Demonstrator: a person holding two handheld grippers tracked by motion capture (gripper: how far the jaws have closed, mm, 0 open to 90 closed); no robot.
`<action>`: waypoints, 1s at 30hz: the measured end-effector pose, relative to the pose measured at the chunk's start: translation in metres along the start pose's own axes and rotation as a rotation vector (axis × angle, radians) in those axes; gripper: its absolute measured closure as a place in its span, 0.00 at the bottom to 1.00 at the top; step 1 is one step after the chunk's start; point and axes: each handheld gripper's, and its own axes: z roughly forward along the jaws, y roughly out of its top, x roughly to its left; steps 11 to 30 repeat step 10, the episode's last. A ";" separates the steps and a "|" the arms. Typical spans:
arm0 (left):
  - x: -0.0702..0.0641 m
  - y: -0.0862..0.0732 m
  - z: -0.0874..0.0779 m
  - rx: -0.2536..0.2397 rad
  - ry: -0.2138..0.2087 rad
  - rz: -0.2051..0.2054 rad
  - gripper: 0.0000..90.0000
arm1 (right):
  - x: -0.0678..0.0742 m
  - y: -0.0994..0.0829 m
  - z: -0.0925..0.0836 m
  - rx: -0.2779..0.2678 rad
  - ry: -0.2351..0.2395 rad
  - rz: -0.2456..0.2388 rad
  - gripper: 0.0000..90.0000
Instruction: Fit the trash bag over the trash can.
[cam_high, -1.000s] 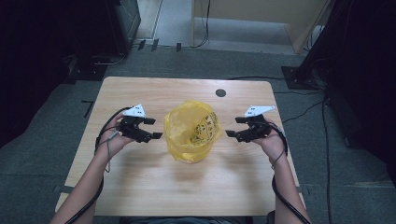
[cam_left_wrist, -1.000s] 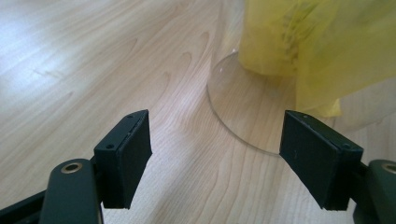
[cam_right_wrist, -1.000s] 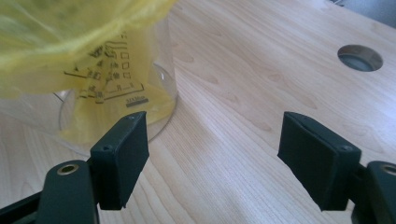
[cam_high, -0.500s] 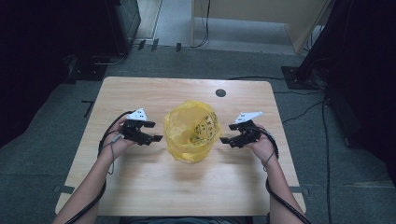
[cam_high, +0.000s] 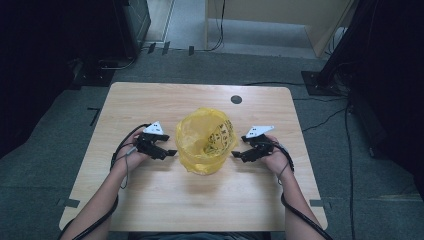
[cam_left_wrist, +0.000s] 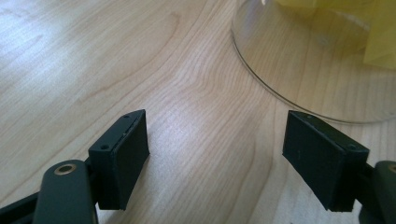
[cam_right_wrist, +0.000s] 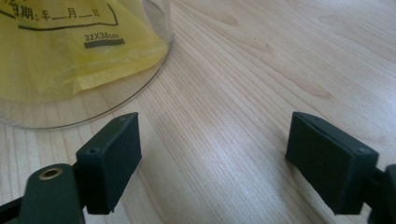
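A clear round container (cam_left_wrist: 303, 70) lined with a yellow plastic bag (cam_high: 205, 140) stands upright at the middle of the wooden table (cam_high: 200, 200). My left gripper (cam_high: 170, 152) sits low just left of it, jaws wide apart over bare wood (cam_left_wrist: 233, 149), open and empty. My right gripper (cam_high: 235, 155) is low on the container's right side. Its jaws have just been opening and hold nothing (cam_right_wrist: 224, 154). In the right gripper view the bag (cam_right_wrist: 70, 46) with black print shows through the clear wall at upper left.
A small black round hole (cam_high: 236, 99) lies in the tabletop behind the container. Bare wood stretches in front of and beside both hands. Dark cabinets and cables stand on the grey floor around the table.
Both hands have sunk toward the tabletop beside the container. The right gripper has also come a little closer to the bag.
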 end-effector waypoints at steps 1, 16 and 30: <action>0.000 0.000 0.000 -0.006 0.001 0.001 0.24 | 0.000 0.000 0.000 0.003 -0.001 -0.010 0.18; -0.004 -0.002 0.004 -0.006 0.046 0.071 0.21 | 0.008 0.005 0.008 0.035 -0.053 -0.023 0.07; -0.004 -0.002 0.004 -0.006 0.046 0.071 0.21 | 0.008 0.005 0.008 0.035 -0.053 -0.023 0.07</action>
